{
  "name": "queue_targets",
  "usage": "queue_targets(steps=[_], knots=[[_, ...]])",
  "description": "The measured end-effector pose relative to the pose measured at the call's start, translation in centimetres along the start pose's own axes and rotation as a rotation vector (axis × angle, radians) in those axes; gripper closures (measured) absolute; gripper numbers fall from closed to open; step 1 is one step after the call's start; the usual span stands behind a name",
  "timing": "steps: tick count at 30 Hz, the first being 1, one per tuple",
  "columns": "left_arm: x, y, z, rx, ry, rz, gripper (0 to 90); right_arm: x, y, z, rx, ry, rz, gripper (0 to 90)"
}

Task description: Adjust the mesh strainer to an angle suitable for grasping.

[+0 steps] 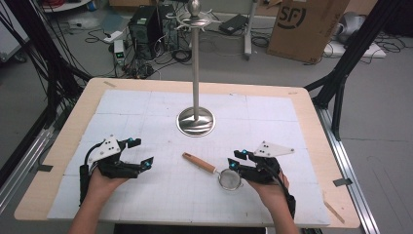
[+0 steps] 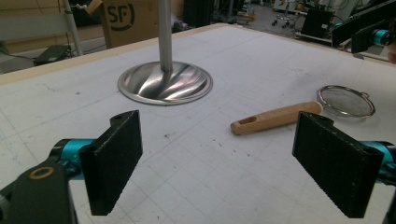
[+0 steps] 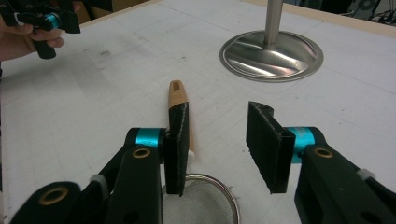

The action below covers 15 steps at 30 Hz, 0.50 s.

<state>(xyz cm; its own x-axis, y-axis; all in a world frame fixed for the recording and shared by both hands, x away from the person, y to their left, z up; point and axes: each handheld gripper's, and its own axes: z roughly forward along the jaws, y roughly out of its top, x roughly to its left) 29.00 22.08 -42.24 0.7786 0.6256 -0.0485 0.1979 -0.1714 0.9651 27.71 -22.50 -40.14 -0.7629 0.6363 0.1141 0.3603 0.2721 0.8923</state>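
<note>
A small strainer lies on the white mat (image 1: 146, 195), with a wooden handle (image 1: 198, 162) (image 2: 275, 117) (image 3: 177, 95) and a round mesh bowl (image 1: 230, 179) (image 2: 346, 100) (image 3: 205, 200). My right gripper (image 1: 235, 160) (image 3: 220, 112) is open just above where handle meets bowl. In the right gripper view one of its jaws covers part of the handle, and nothing sits between the jaws. My left gripper (image 1: 141, 152) (image 2: 217, 140) is open wide and empty, left of the strainer, with its jaws facing the handle's free end.
A tall metal stand with hooks on top rises from a round shiny base (image 1: 195, 122) (image 2: 164, 83) (image 3: 271, 56) at the table's middle, beyond the strainer. Cardboard box (image 1: 304, 24), computer tower and cables lie on the floor behind the table.
</note>
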Motion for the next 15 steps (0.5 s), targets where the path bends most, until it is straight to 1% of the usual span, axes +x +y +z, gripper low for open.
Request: queue_targets(steps=[5, 9, 11, 13, 15], knots=[[0.13, -0.02, 0.04, 0.003, -0.005, 0.001, 16.5, 0.04, 0.00, 0.30, -0.001, -0.011, 0.004, 49.3], [0.16, -0.07, 0.16, 0.004, -0.002, 0.000, 16.5, -0.06, 0.01, 0.78, 0.003, -0.010, 0.004, 44.8], [0.07, -0.05, 0.19, 0.003, -0.009, 0.000, 16.5, -0.14, 0.02, 0.94, 0.005, -0.015, 0.004, 41.4], [0.05, -0.01, 0.15, 0.004, -0.010, 0.002, 16.5, -0.05, 0.02, 0.95, 0.008, -0.020, 0.008, 39.2], [0.06, 0.02, 0.10, 0.001, -0.008, 0.000, 16.5, -0.04, 0.02, 0.91, 0.002, -0.021, 0.001, 38.1]])
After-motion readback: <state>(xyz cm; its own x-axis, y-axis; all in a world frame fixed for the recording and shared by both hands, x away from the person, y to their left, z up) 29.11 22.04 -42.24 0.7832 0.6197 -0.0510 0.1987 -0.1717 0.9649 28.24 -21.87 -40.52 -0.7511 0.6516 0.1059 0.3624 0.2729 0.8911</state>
